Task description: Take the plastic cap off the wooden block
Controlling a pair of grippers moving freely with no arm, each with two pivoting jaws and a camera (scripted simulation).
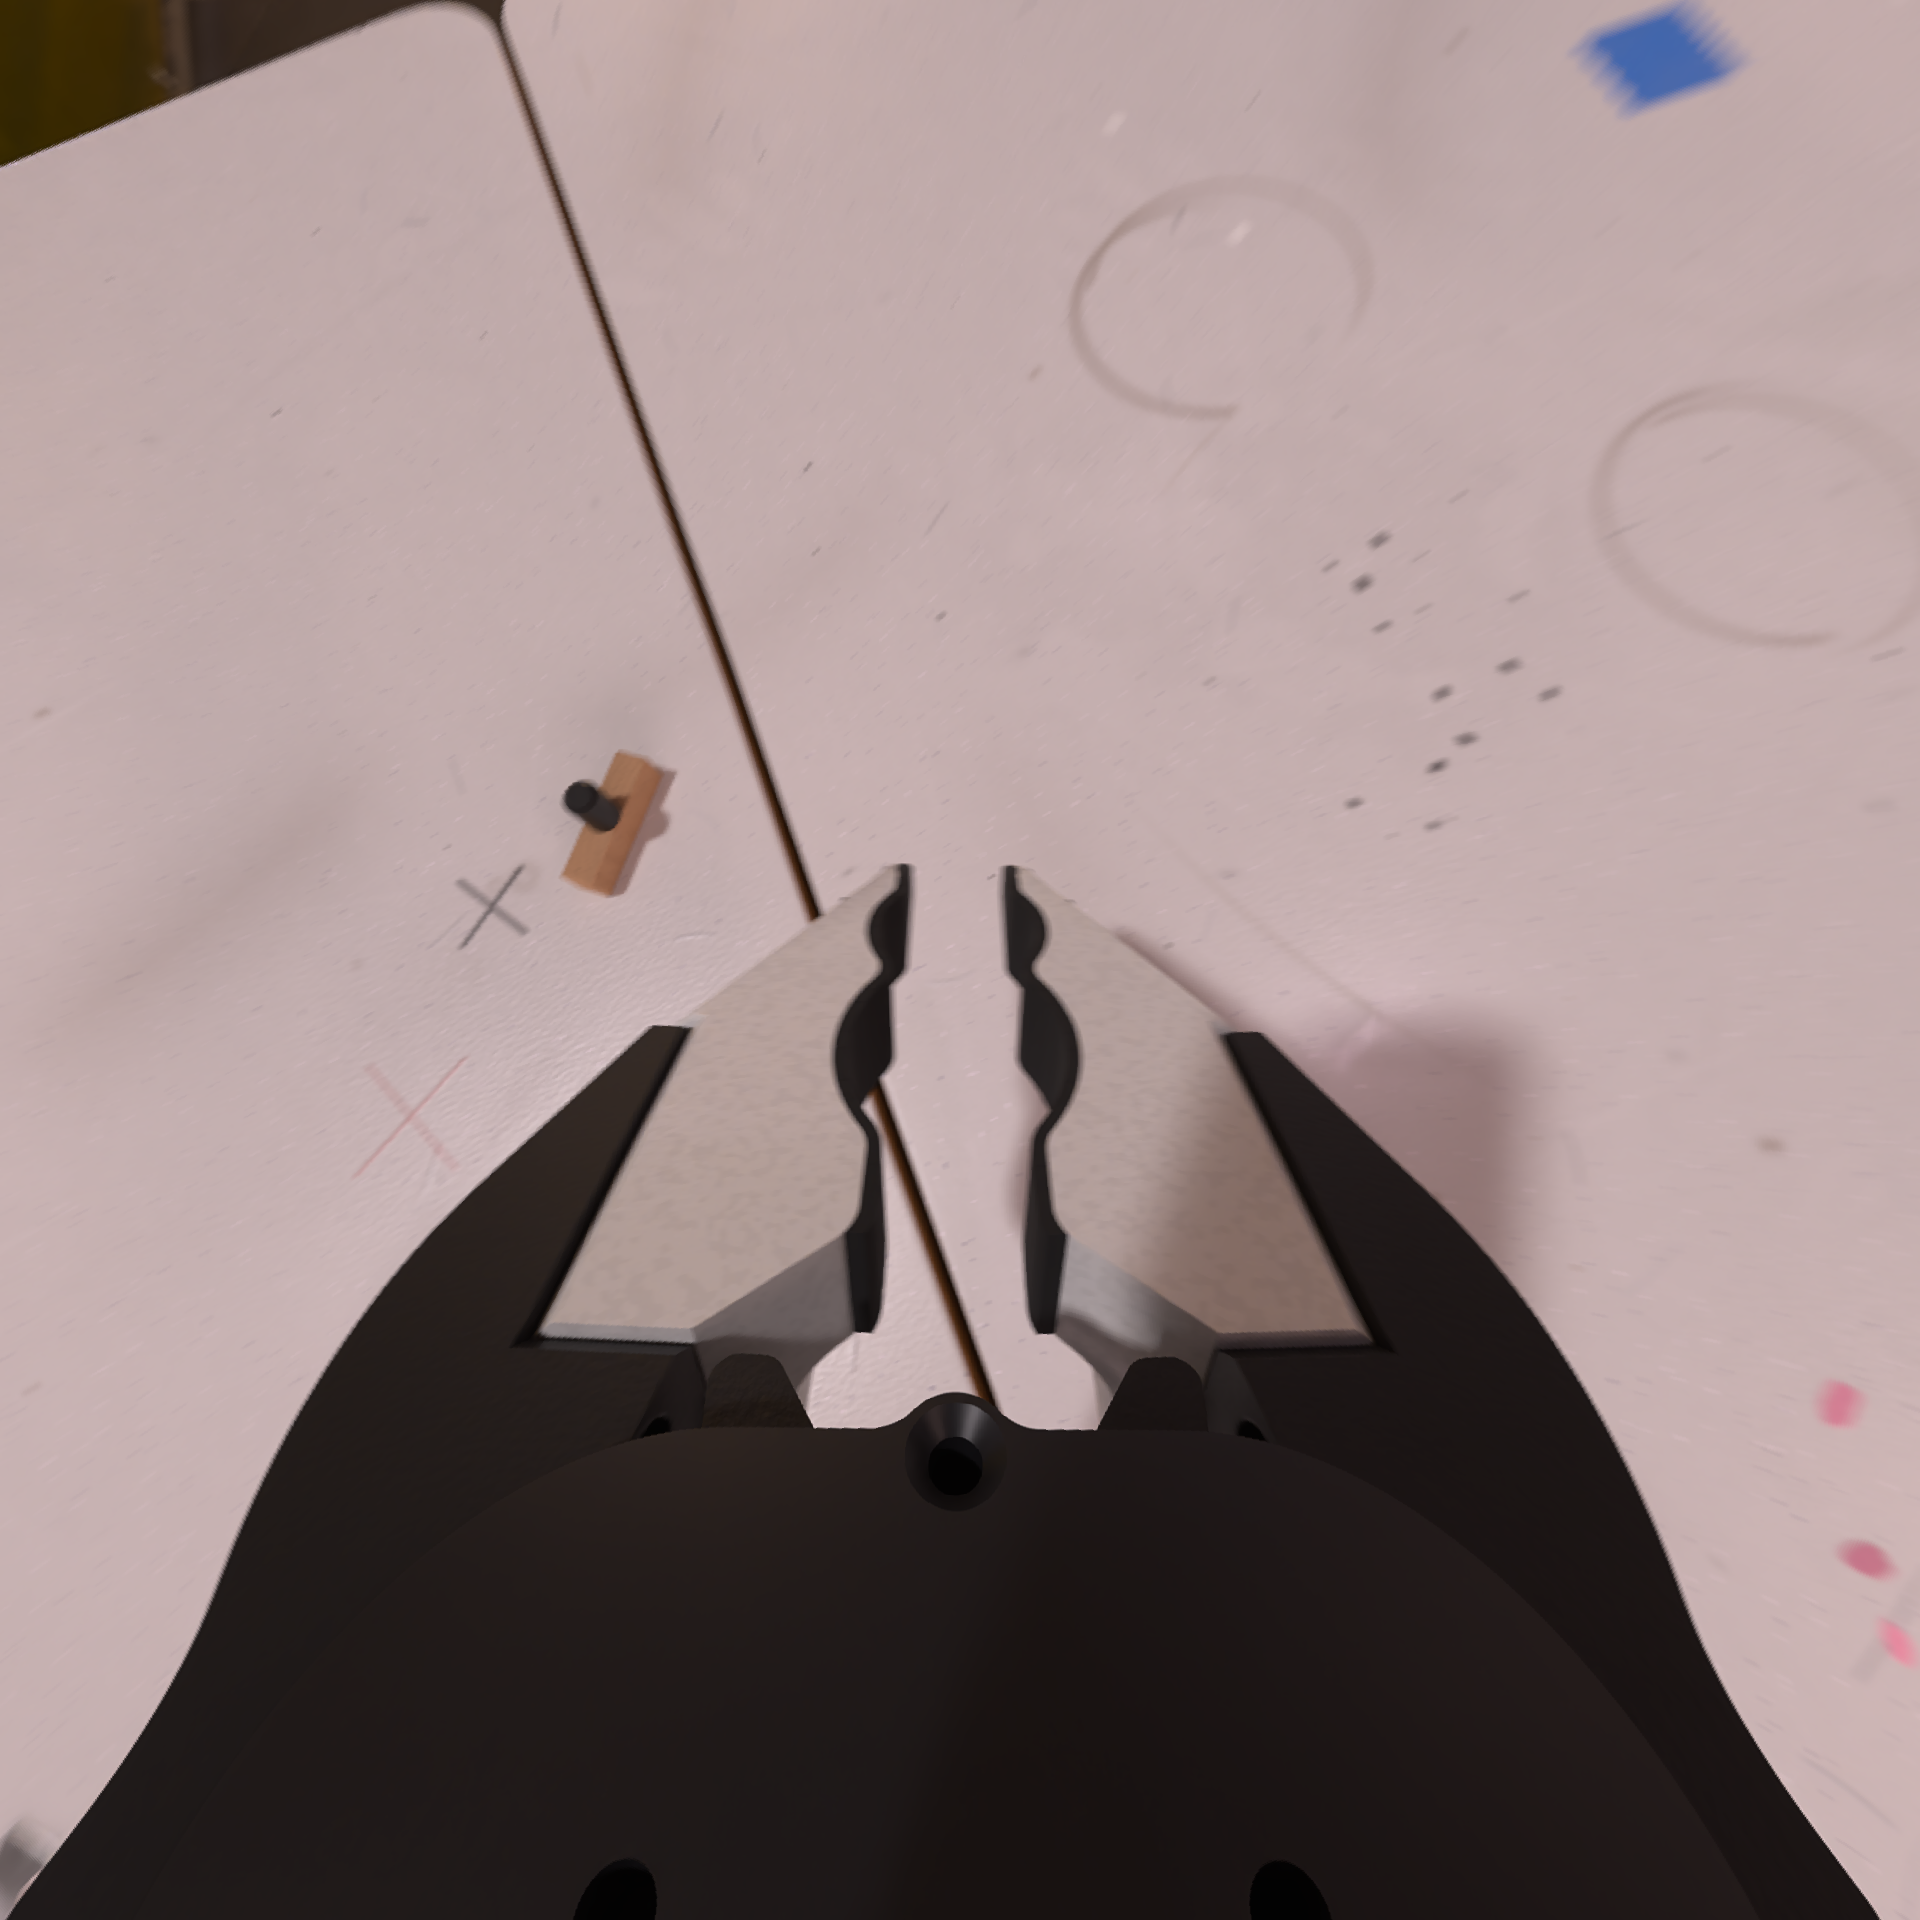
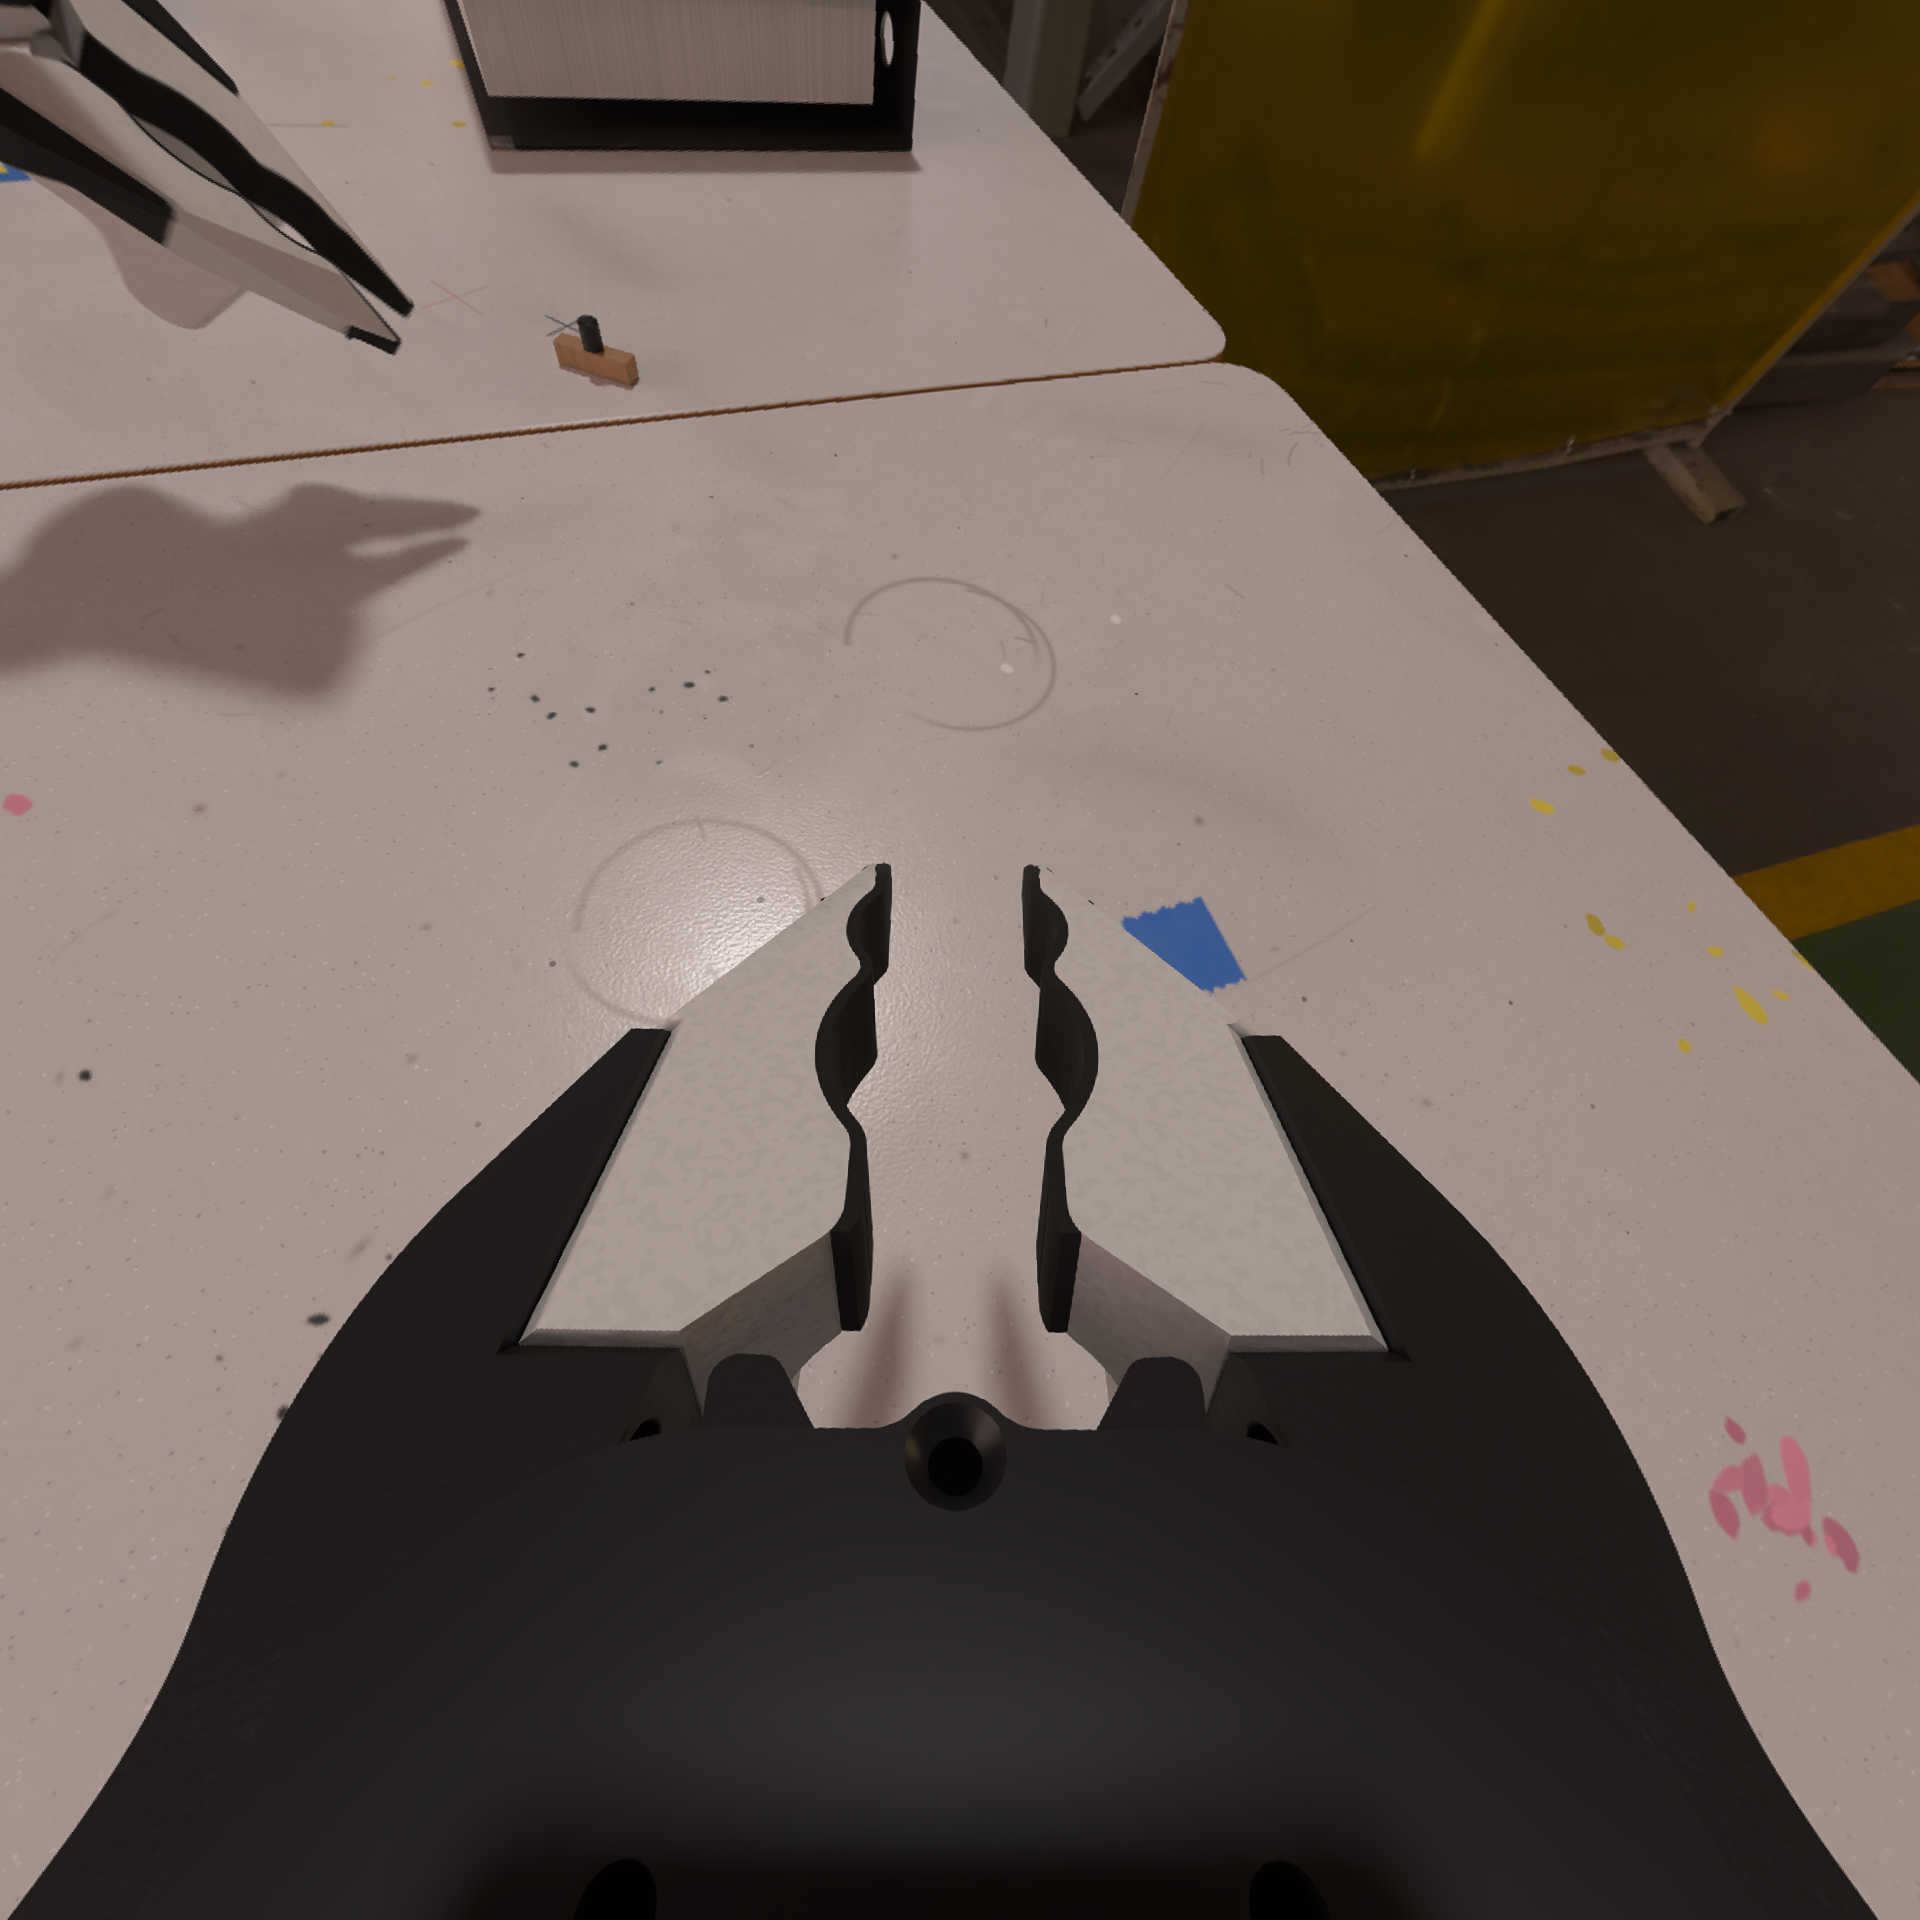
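Black plastic cap (image 1: 583,800) on tan wooden block (image 1: 615,824); speckled white table (image 2: 1039,499), blue tape patch (image 2: 1187,942).

No legible text or labels.

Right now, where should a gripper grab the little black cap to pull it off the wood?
Probably by its round sides, coming down from above. The black cap stands upright like a short peg on top of the wooden block, which lies flat on the table. Its sides are bare all round, so two fingers could pinch across it. Both the left gripper and right gripper are open and empty.
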